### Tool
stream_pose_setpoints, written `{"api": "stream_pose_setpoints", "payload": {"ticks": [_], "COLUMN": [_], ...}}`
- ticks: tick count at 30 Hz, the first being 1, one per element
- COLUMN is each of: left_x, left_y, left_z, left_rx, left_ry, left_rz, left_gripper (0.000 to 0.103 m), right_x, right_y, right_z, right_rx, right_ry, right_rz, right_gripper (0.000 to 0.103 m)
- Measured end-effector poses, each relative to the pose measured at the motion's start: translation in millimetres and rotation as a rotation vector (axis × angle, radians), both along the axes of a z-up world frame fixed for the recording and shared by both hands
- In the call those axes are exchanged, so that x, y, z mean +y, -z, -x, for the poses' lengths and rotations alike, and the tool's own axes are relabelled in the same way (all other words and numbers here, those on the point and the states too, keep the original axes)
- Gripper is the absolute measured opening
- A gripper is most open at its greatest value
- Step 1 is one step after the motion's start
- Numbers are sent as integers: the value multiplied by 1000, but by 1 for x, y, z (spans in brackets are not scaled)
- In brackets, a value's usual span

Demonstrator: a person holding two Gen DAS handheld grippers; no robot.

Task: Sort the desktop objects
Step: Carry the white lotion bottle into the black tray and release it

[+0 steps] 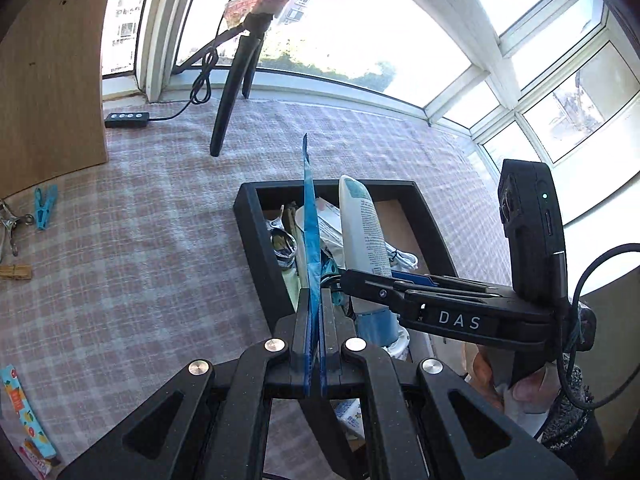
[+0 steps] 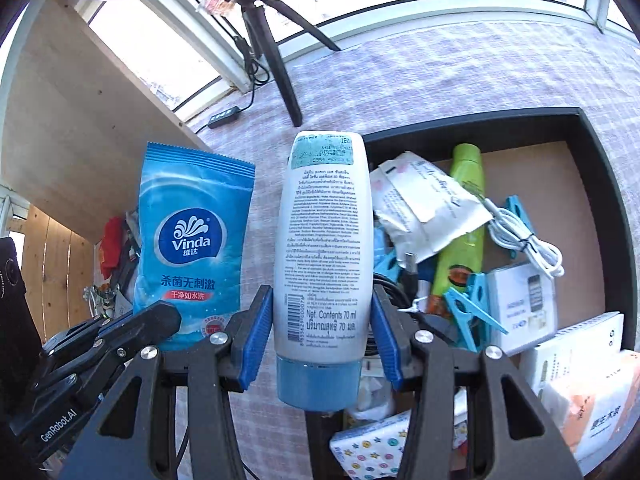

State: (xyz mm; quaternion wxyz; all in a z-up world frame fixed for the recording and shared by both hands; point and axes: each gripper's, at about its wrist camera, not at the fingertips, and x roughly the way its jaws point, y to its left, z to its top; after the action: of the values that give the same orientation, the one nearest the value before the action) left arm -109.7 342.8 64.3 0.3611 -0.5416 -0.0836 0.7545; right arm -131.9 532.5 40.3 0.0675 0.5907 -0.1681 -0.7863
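Your left gripper point(image 1: 316, 320) pinches the flat blue Vinda wipes packet point(image 2: 192, 248); your right gripper point(image 2: 320, 332) clamps the white lotion tube with blue cap point(image 2: 322, 240). Lower both into bare space in the black tray point(image 2: 592, 168) at 3 o'clock. Only the right view shows its clutter.

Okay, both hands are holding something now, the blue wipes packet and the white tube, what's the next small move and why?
Probably lower the white tube into the black tray. The right gripper clamps it beside the tray's left edge, where other sorted items already lie. The left gripper, jaws shut on the wipes packet, could follow.
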Motion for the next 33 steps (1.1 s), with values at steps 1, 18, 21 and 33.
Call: {"api": "stream_pose_setpoints", "payload": {"ticks": [1, 18, 21, 33], "left_x": [9, 75, 71, 29], "left_y": [0, 33, 32, 16], "left_z": [-2, -26, -28, -18], "left_rx": [-11, -87, -38, 34], "left_ry": [9, 106, 76, 2], "left_rz": [-4, 99, 146, 186], "left_gripper": [2, 14, 42, 42], "right_x": [14, 90, 90, 71], "right_y": [1, 27, 27, 13], "right_z": [-5, -24, -22, -18], "right_rx": [-3, -65, -77, -37], "right_ry": [14, 68, 71, 51], "right_rz": [-19, -146, -169, -219], "right_gripper": [47, 47, 48, 50]}}
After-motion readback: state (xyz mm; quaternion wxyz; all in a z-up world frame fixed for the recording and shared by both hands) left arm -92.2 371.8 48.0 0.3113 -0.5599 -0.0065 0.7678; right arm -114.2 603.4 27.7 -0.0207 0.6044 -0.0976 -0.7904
